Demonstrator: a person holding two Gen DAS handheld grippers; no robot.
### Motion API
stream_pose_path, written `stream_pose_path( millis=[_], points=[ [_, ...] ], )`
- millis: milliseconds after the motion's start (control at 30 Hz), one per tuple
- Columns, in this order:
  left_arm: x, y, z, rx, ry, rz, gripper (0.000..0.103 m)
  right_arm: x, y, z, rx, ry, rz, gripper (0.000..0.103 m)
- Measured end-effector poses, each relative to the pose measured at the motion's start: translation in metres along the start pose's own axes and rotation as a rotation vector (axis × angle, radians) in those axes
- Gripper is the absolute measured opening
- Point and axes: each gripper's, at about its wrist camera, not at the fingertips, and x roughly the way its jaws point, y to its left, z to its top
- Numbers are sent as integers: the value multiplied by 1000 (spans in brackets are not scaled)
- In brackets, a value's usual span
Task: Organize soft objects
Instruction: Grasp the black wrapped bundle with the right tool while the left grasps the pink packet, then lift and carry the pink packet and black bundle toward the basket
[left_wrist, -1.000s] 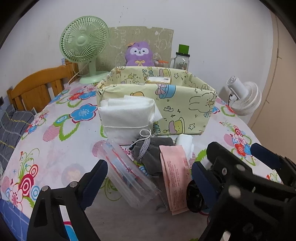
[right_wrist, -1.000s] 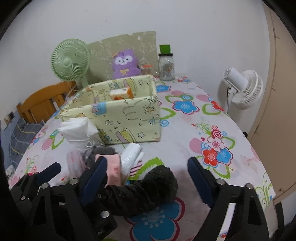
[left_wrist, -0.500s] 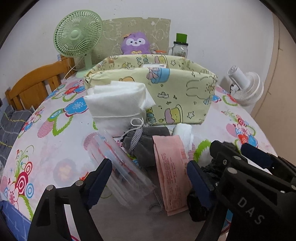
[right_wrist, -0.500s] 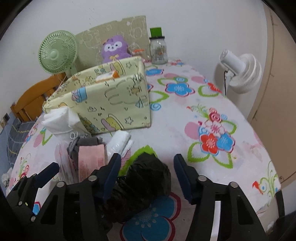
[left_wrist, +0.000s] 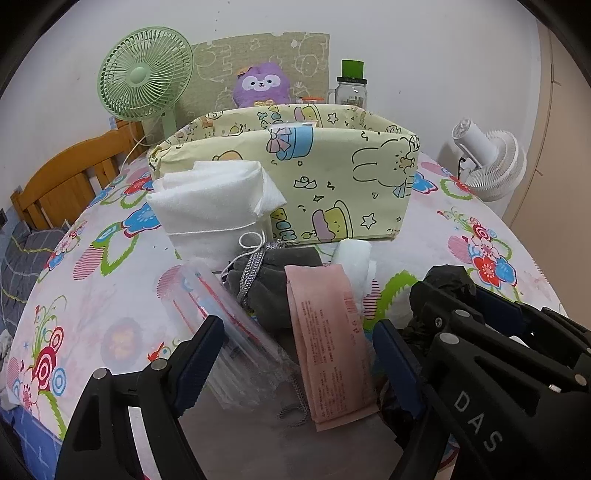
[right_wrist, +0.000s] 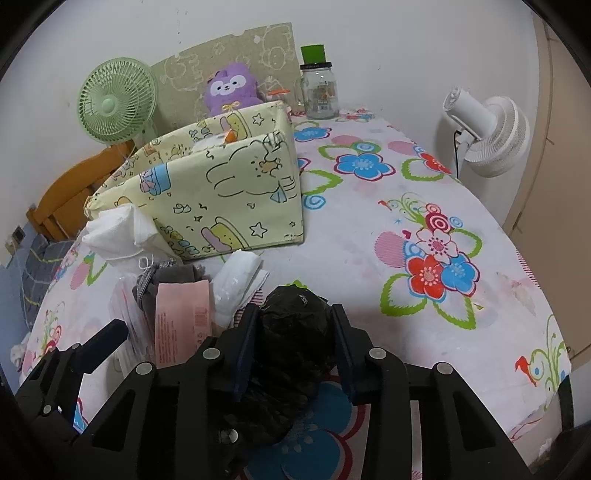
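Note:
My right gripper (right_wrist: 293, 345) is shut on a crumpled black plastic bag (right_wrist: 291, 332) on the flowered tablecloth; the bag also shows in the left wrist view (left_wrist: 447, 280). My left gripper (left_wrist: 299, 354) is open over a pink packet (left_wrist: 327, 336), a clear plastic pouch (left_wrist: 221, 325) and a grey cloth (left_wrist: 273, 273). A white folded cloth tied with string (left_wrist: 214, 203) and a small white pack (left_wrist: 352, 258) lie in front of the yellow fabric bin (left_wrist: 332, 177).
A green fan (left_wrist: 144, 77), a purple plush (left_wrist: 260, 85) and a glass jar (left_wrist: 351, 88) stand behind the bin. A white fan (right_wrist: 487, 133) is at the right beyond the table edge. A wooden chair (left_wrist: 62, 177) is at the left.
My right gripper has closed its fingers onto the black bag and moved forward. My left gripper has stayed open and shifted slightly over the pink packet.

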Motion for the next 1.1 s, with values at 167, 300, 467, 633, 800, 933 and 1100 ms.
stream_pose_path(
  millis=[167,300,467,633,800,933,1100],
  points=[
    [0,-8,4,1,-3,-3,80,-3,-8,3,15,-8,0,42],
    [2,-14,7,6,-2,5,75,-3,-13,5,22,-10,4,42],
    [7,-17,7,7,12,40,63,2,-17,4,28,3,9,42],
    [10,-17,6,4,14,66,48,3,-18,3,27,7,14,42],
    [9,-12,6,-15,12,73,32,3,-14,3,17,9,18,42],
    [7,-8,5,-29,13,62,26,2,-10,3,10,5,19,42],
    [3,-3,5,-47,12,43,22,-2,-4,4,0,-4,17,42]
  ],
)
